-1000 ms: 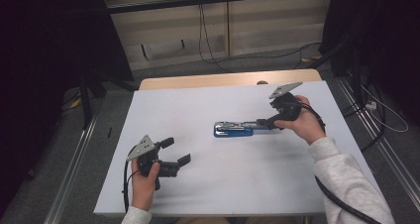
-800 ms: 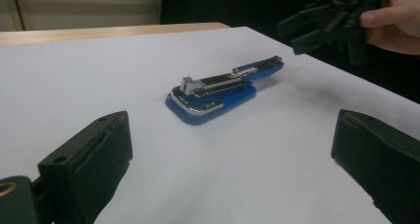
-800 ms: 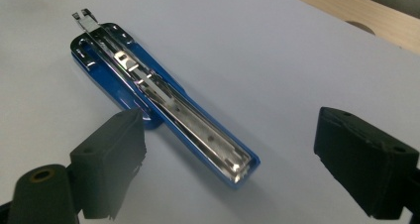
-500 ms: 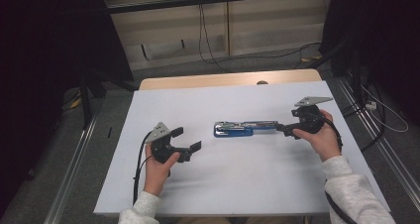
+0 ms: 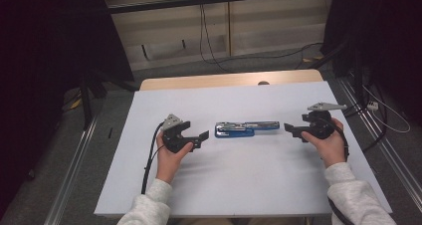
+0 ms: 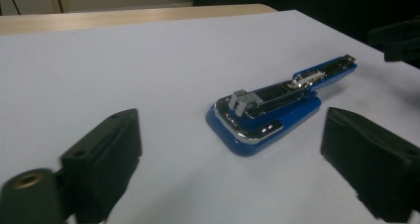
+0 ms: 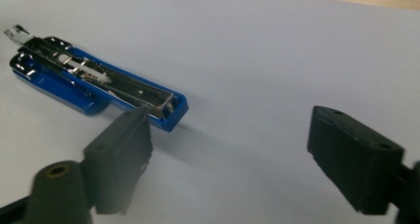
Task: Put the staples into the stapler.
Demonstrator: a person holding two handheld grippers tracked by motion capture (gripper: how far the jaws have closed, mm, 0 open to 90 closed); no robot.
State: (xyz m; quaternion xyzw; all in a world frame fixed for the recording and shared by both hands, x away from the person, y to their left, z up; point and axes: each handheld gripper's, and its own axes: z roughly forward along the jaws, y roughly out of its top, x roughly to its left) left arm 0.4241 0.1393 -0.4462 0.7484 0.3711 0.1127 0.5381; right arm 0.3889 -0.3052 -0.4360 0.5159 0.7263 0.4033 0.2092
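Observation:
A blue stapler [image 5: 246, 129] lies opened flat in the middle of the white table top [image 5: 234, 185], its metal magazine facing up. My left gripper [image 5: 200, 138] is just left of it, open and pointing at its wide end, a small gap away. In the left gripper view the stapler [image 6: 282, 105] lies ahead between the spread jaws of the left gripper [image 6: 233, 135]. My right gripper [image 5: 290, 130] stands open a short way right of the stapler's narrow end. The right gripper view has the stapler [image 7: 94, 87] ahead on the left, beyond the right gripper [image 7: 233, 130].
A strip of bare wooden table [image 5: 199, 81] runs along the far edge of the white sheet. Metal rails [image 5: 74, 185] flank the table on the floor. Cables [image 5: 278, 56] trail on the floor behind. The right gripper's jaws [image 6: 396, 38] appear at the far right of the left gripper view.
My left gripper has moved forward and to the right, close to the stapler. My right gripper has drawn back to the right, away from the stapler's narrow end. The stapler has stayed put.

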